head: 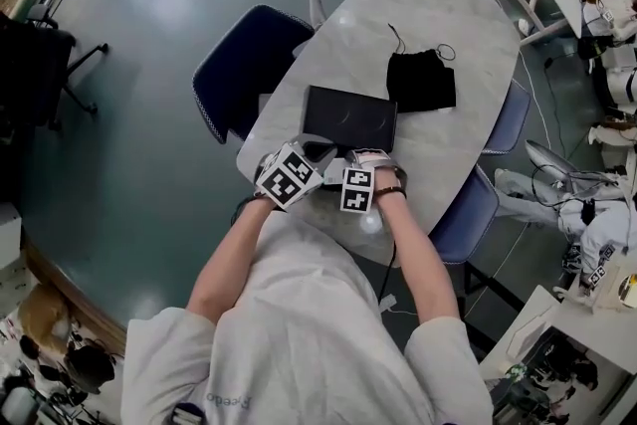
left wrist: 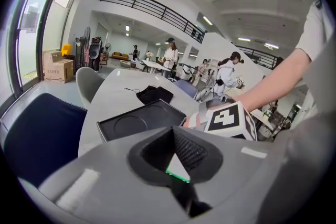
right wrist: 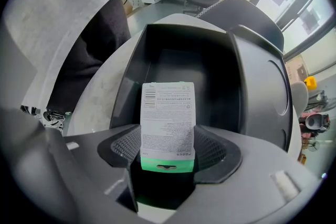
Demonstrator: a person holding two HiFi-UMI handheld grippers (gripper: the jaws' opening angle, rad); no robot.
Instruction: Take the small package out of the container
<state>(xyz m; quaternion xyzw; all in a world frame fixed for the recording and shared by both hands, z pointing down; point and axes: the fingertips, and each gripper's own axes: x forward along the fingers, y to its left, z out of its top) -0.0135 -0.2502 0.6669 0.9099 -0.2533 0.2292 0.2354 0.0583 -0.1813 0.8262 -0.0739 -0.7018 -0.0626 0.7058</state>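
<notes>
Open office, marble table point(head: 448, 5). Right tongs point(right wrist: 168, 150) clamp the small packet point(right wrist: 168, 115) by its green end at the black box's point(right wrist: 210, 76) near edge, probably to lift it out. Left tongs point(left wrist: 178, 161) pinch a white, green-edged slip point(left wrist: 177, 169).

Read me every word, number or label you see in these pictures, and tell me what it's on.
Package in the right tool: fine print and a barcode, too small to read.
Shirt: a small printed word, too blurred to read.
Marker cubes: black-and-white squares only, no words.
Nothing can be quoted.
</notes>
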